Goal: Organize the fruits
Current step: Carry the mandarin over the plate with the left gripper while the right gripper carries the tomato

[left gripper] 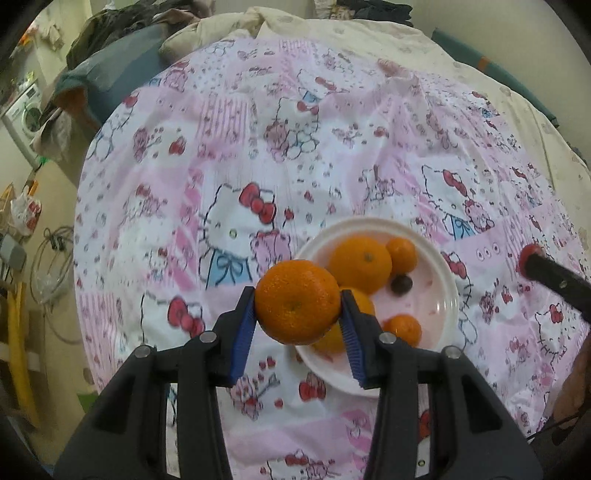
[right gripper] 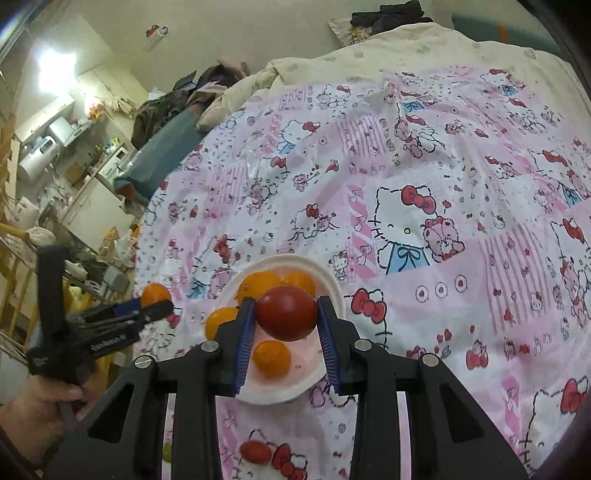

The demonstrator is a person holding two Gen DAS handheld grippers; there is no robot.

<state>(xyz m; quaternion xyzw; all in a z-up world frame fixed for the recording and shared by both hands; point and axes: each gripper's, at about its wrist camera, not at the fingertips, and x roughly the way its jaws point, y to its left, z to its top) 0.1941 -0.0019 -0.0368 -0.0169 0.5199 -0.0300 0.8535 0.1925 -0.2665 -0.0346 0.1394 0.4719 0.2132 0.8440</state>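
Note:
My left gripper (left gripper: 297,295) is shut on a large tangerine (left gripper: 297,301) and holds it above the left rim of a white plate (left gripper: 448,295). On the plate lie several tangerines (left gripper: 360,264) and one small dark fruit (left gripper: 402,284). My right gripper (right gripper: 286,301) is shut on a red tomato (right gripper: 286,312), raised over the same plate (right gripper: 334,286). In the right wrist view the left gripper (right gripper: 155,301) shows at the left with its tangerine (right gripper: 156,293), held by a person's hand (right gripper: 48,398). The right gripper's tip (left gripper: 532,258) enters the left wrist view at the right edge.
The plate rests on a pink cartoon-cat bedspread (left gripper: 258,147). A second small tomato (right gripper: 255,452) lies on it near my right gripper's base. A cream quilt (left gripper: 332,26) and clothes pile up at the far end. Off the bed's left edge stand a washing machine (left gripper: 26,110) and clutter.

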